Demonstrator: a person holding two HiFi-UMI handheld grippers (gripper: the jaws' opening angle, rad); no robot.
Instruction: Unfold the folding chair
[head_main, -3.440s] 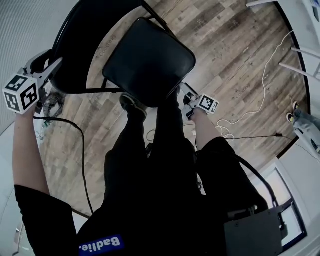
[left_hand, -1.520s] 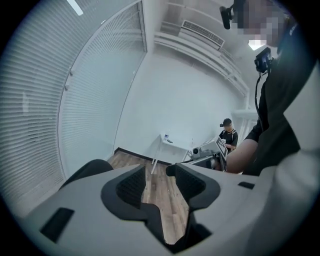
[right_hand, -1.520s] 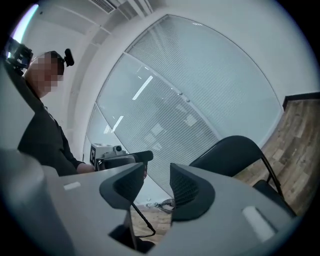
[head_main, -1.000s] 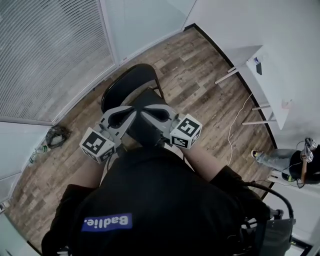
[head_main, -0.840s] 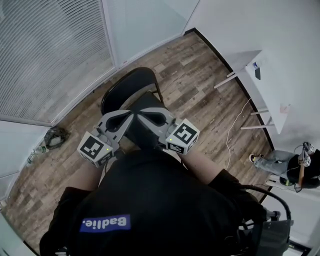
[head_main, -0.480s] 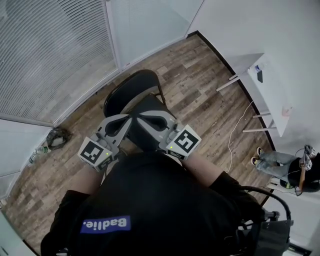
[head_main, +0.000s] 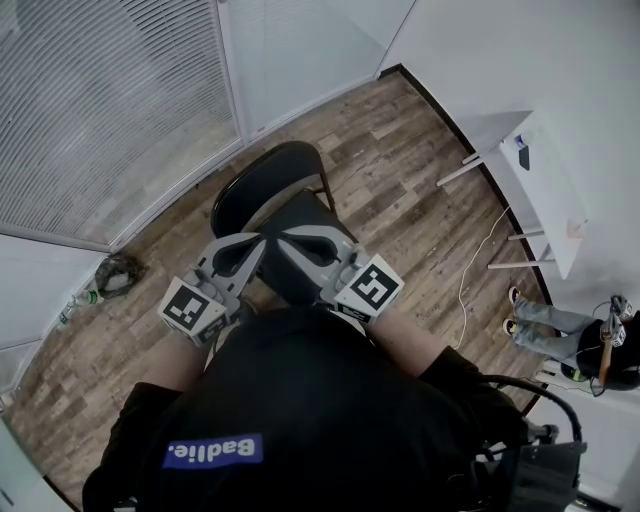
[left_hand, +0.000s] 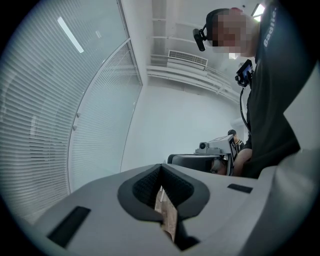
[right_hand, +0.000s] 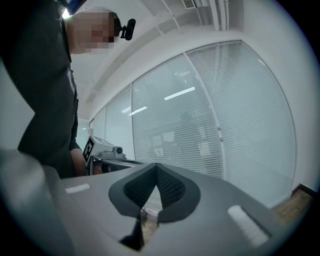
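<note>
Above the chair seat: both pairs of fingers pressed together, nothing between them.
Left gripper (head_main: 257, 241) (left_hand: 160, 170) and right gripper (head_main: 287, 236) (right_hand: 156, 168) are held at chest height with tips angled toward each other, nearly touching, and only a sliver of floor shows through each closed slit. Folding chair (head_main: 268, 178) stands on the wood floor (head_main: 400, 170) right in front of the person, dark seat under the grippers, rounded backrest on the far side. Backrest edge sits near the glass wall with blinds (head_main: 100, 110). Open floor lies right of the chair, out to the white surface (head_main: 548, 185) by the wall. A white cable (head_main: 470, 268) trails across that gap. Cable bundle (head_main: 112, 272) lies at the left by the glass, well apart from the chair. Another person's legs (head_main: 545, 325) show at the right edge.
</note>
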